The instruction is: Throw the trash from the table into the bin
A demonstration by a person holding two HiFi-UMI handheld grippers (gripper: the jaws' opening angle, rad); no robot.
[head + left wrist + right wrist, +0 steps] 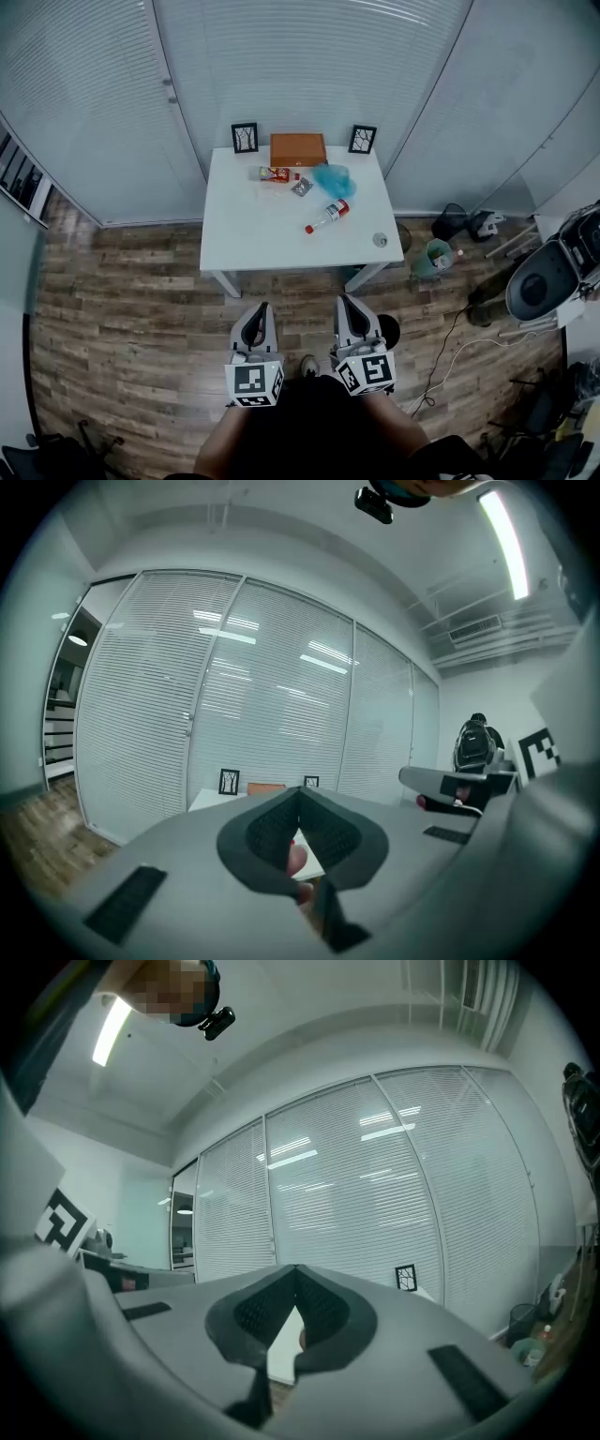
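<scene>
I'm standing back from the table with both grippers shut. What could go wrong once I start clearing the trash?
1. The bottle lies on its side on the table; a clumsy nudge could roll it off.
2. The small round item sits near the table's front right corner and could easily be knocked to the floor.
3. The blue bag lies close to the wooden box, probably not trash; a loose grab might catch it too.

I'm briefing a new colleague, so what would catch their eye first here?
The white table against the blinds, littered with a red-capped bottle, a blue bag and a snack packet. Nearer the camera, the left tool and right tool hang shut and empty over the wooden floor.
</scene>
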